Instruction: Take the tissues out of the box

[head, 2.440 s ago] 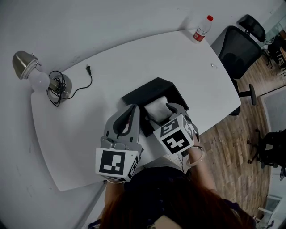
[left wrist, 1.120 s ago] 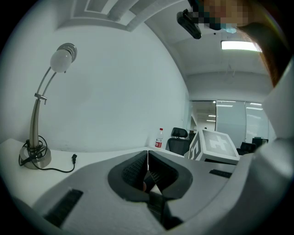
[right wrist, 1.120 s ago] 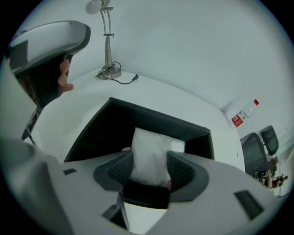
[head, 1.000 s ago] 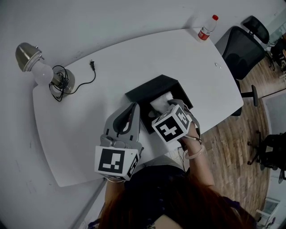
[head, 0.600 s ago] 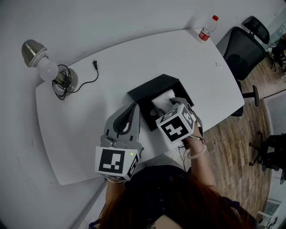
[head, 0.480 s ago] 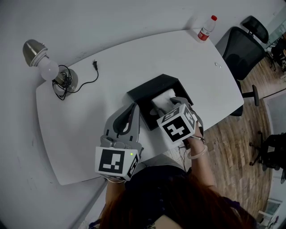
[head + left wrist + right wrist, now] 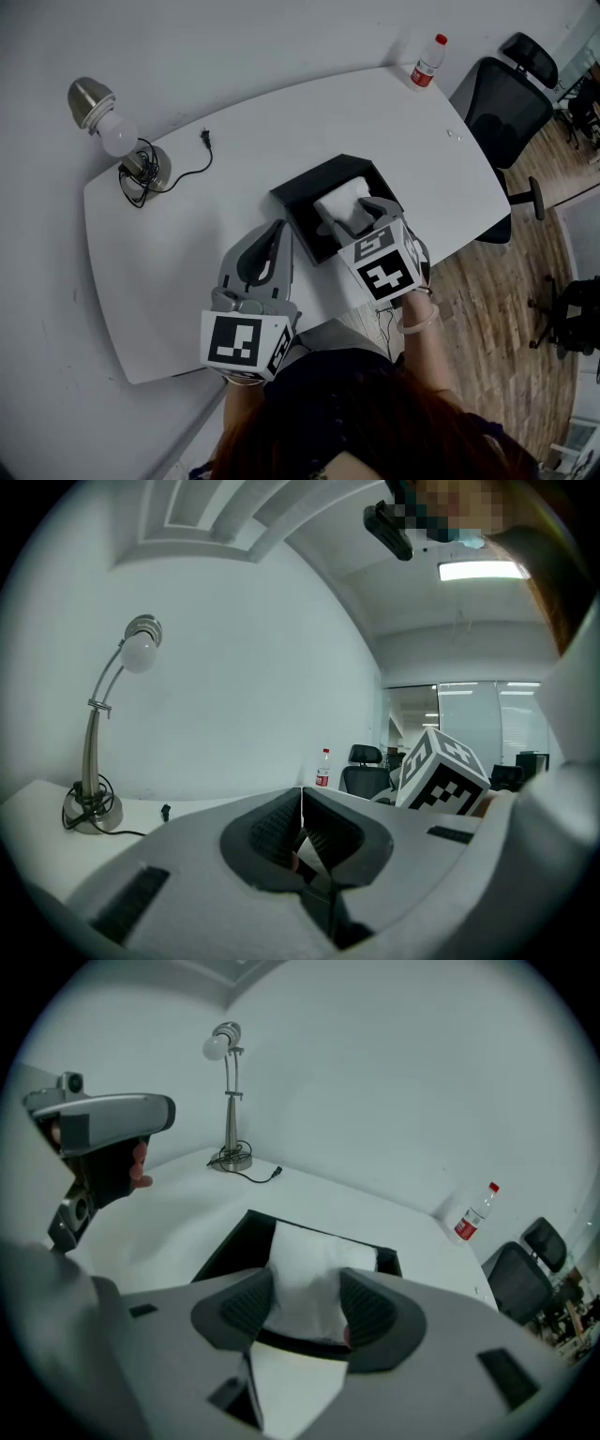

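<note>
One white tissue stack (image 7: 339, 201) in black box (image 7: 296, 208).

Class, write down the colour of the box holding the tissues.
The box around the tissues is plain black; the head view shows it best.

Black box (image 7: 302, 194) walls are hemming in the tissues (image 7: 337, 199) on every side. Only the open top is giving access, and the right gripper (image 7: 349, 217) is filling it. Left gripper (image 7: 278, 230) is sitting just beside the box's near-left wall, crowding that side. Table (image 7: 187, 272) is lying bare from there to the lamp (image 7: 120, 142) and cord (image 7: 187, 167). Bottle (image 7: 425, 62) is standing well apart at the far corner.
</note>
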Demonstrator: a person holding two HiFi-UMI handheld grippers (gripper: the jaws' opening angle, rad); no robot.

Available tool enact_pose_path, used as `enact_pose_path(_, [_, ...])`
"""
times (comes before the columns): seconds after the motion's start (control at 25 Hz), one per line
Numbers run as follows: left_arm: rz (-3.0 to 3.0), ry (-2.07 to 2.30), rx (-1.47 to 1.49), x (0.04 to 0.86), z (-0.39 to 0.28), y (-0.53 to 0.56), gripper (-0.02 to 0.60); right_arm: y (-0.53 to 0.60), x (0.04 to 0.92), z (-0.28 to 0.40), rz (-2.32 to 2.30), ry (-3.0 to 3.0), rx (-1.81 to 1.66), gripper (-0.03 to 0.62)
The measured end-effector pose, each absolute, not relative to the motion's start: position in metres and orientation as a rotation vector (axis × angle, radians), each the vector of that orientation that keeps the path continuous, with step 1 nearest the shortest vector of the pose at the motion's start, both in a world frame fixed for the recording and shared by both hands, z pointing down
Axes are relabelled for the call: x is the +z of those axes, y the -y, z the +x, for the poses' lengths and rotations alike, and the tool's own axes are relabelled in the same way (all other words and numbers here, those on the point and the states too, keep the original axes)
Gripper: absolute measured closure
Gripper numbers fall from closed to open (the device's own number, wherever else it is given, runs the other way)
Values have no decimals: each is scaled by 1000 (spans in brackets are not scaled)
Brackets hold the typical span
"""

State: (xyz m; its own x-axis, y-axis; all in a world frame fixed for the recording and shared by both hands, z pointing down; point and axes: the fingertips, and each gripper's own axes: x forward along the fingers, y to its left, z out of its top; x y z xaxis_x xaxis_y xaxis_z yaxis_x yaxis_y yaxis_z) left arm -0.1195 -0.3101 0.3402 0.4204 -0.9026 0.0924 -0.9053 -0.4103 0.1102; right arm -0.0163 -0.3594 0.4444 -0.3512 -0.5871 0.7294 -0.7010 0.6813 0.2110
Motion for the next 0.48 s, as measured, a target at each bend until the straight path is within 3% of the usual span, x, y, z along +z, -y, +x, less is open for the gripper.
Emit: enact_pose_path(0.48, [2549,1647,21,328,-120,279,557,346,414,-16,1113,2196,20,356])
